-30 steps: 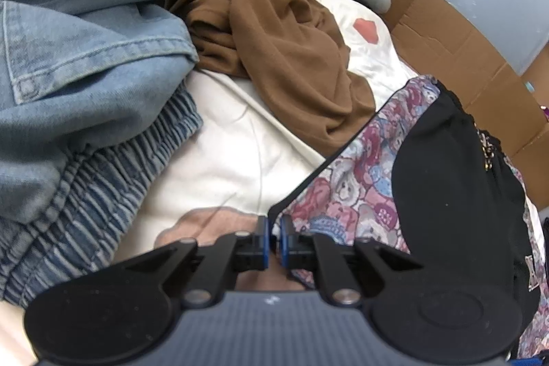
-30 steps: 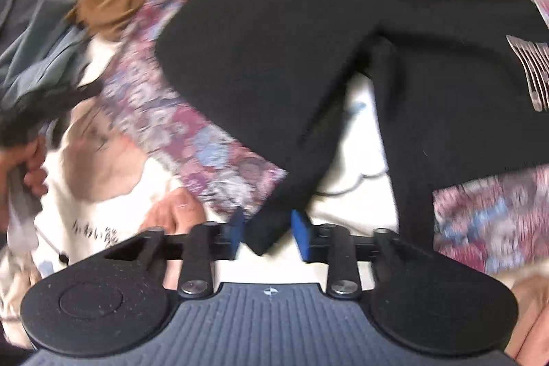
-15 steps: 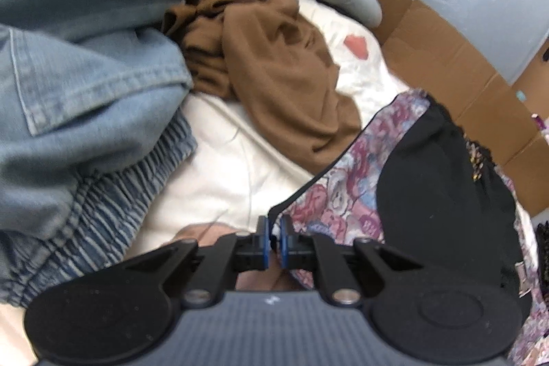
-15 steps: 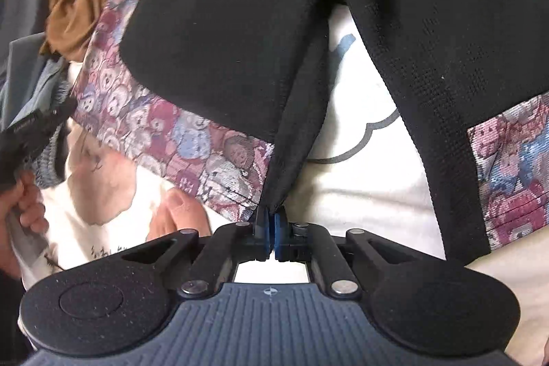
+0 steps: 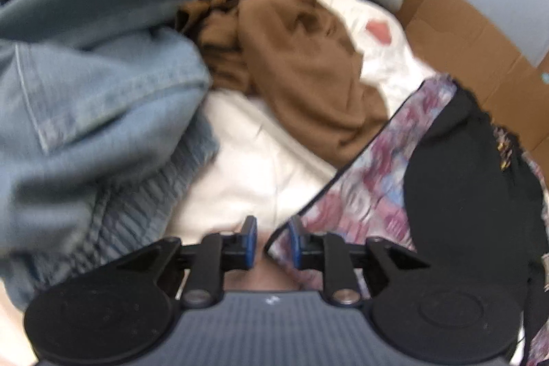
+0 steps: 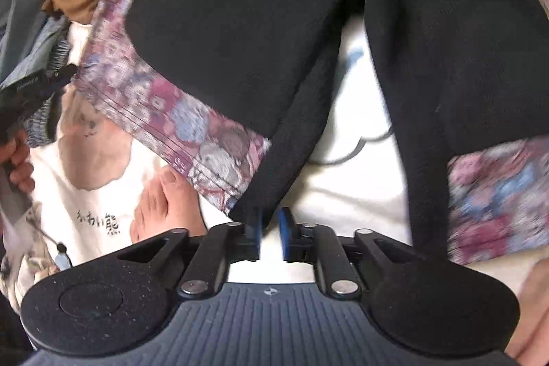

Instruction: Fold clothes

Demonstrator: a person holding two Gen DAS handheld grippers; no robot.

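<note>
From the left wrist view, the left claw point(image 5: 269, 240) is open, with a gap between its blue pads. The corner of the bear-print cloth point(image 5: 363, 194) sits in that gap, just by the right pad, but nothing is pinched. A black top point(image 5: 470, 194) lies on the bear-print cloth to the right. A brown shirt point(image 5: 302, 57) is crumpled further back. Blue jeans point(image 5: 85, 98) are piled on the left. All of it rests on a white sheet point(image 5: 247, 153). Brown cardboard point(image 5: 463, 33) is behind.

From the right wrist view, the right claw point(image 6: 269, 234) is a little open. The tip of the black top's sleeve point(image 6: 291, 143) hangs at its left pad, but I cannot tell if they touch. A bare foot point(image 6: 164, 208) rests on the sheet at the left.
</note>
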